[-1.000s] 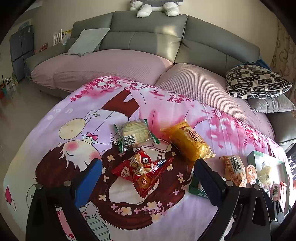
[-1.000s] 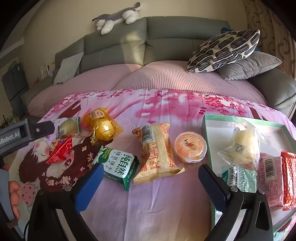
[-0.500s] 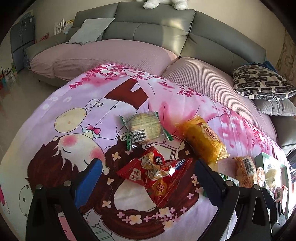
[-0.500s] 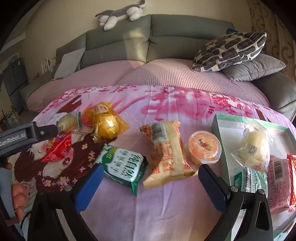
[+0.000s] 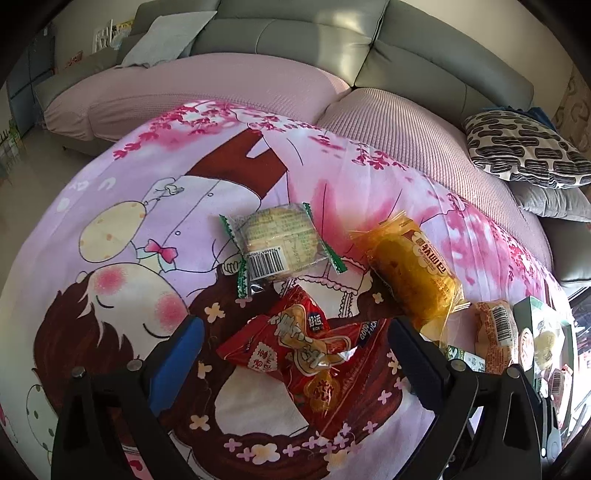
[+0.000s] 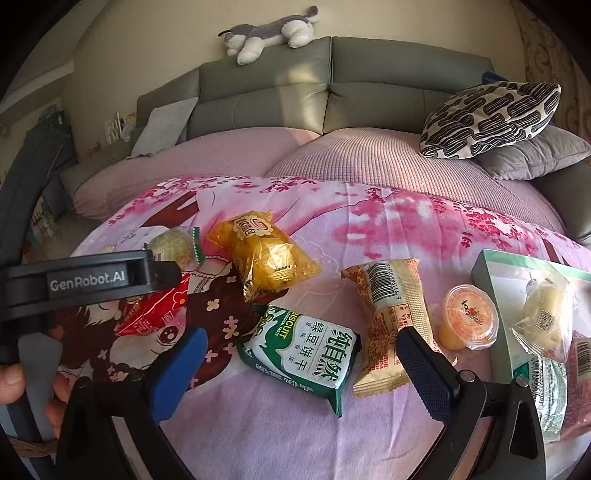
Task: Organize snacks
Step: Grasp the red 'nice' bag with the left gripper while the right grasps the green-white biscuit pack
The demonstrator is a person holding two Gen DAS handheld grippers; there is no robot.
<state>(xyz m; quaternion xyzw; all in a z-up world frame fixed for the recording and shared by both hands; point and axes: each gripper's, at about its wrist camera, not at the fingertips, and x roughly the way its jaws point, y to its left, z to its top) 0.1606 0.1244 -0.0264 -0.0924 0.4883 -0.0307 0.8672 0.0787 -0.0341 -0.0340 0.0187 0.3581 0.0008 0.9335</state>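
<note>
Snacks lie on a pink cartoon blanket [image 5: 122, 229]. My left gripper [image 5: 295, 332] is open, its fingers on either side of a red snack packet [image 5: 299, 350]. Beyond it lie a round biscuit pack with green ends [image 5: 280, 240] and a yellow bread packet [image 5: 413, 273]. My right gripper [image 6: 301, 345] is open over a green biscuit pack [image 6: 306, 354]. Beside it lie a beige barcode packet [image 6: 391, 314], an orange jelly cup [image 6: 467, 317] and the yellow bread packet [image 6: 266, 258]. A green-rimmed box [image 6: 491, 295] at right holds several snacks.
A grey sofa [image 6: 332, 92] with pink cushions runs behind the blanket. A black-and-white patterned pillow [image 6: 491, 114] and a grey pillow lie at right. A plush dog [image 6: 266, 33] rests on the sofa back. The left gripper's body [image 6: 85, 284] crosses the right wrist view at left.
My left gripper has moved forward and down until the red packet sits between its fingers. My right gripper has moved closer to the green biscuit pack. Both stay open.
</note>
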